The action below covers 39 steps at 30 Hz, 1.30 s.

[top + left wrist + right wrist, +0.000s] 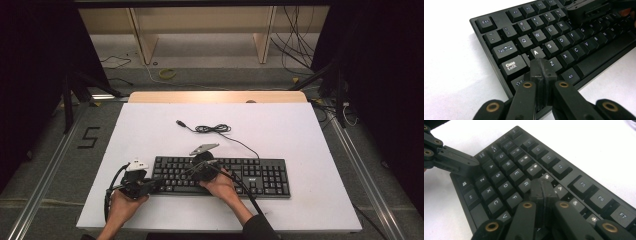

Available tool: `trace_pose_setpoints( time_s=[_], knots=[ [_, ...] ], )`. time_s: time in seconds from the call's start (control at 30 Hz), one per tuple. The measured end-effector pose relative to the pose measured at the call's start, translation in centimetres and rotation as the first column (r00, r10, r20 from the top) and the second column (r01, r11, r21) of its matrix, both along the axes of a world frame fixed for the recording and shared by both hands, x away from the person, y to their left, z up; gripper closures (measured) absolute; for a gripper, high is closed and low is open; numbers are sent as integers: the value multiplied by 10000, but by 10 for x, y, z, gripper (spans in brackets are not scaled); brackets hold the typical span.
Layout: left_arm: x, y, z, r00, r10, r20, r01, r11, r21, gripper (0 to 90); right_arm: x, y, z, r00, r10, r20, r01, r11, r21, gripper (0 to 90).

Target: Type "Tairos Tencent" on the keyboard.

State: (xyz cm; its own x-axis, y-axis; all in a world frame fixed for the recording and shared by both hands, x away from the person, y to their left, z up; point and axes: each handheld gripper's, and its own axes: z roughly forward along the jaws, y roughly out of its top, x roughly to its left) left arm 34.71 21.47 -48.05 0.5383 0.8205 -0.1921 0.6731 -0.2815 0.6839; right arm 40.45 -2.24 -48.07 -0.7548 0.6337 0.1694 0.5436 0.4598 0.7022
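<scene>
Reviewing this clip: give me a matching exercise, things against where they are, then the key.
Things:
1. left claw
2. right claw
3. USB plug
4. number pad

Places:
A. on the white table, beyond the keyboard
B. at the keyboard's right end
C. shut, tips by the A and Z keys
D. shut, tips over the keys beside R

Pairs: 1-C, 2-D, 3-A, 4-B

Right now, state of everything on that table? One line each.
Black full-size keyboard: flat on the white table top, keys up.
Thin black USB cable: unplugged, loosely coiled behind the keyboard.
Left tongs: shut, empty, tips over the A and Z keys.
Right tongs: shut, empty, tips over the keys right of R.
</scene>
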Motion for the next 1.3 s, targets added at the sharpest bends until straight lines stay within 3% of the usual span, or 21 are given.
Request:
trace_pose_setpoints(
  time_s=[0.27, 0.5, 0.53, 0.73, 0.83, 1.1, 1.3],
  knots=[
    [0, 1, 0, 10000, 81, -15, -81, 9999, -136, 895, 0, 0, 0, 10000, -39, 2, 39, 10000, 42, 900],
    [-1, 3, 4, 9993, 136, 345, -123, 9993, -367, 893, 0, -3, 1, 9998, -120, -170, 124, 9996, 256, 897],
    [-1, 3, 4, 9993, 87, 354, -74, 9993, -370, 893, 0, -4, 3, 9998, -119, -134, 125, 9989, 462, 874],
    [-3, 3, 6, 9984, 57, 568, -22, 9981, -618, 866, -1, -8, 7, 9998, -168, -43, 170, 9983, 565, 821],
    [-3, 3, 6, 9981, 77, 614, -34, 9976, -697, 825, 0, -10, 8, 9999, -171, -21, 172, 9979, 627, 795],
    [-1, 4, 9, 9960, 55, 890, 58, 9919, -1269, 648, -3, -19, 20, 9999, 45, 138, -61, 9931, 1171, 581],
    [4, 6, 9, 9945, 316, 997, -158, 9878, -1549, 533, -9, -30, 24, 9995, 59, 314, -99, 9919, 1264, 493]
  ],
)
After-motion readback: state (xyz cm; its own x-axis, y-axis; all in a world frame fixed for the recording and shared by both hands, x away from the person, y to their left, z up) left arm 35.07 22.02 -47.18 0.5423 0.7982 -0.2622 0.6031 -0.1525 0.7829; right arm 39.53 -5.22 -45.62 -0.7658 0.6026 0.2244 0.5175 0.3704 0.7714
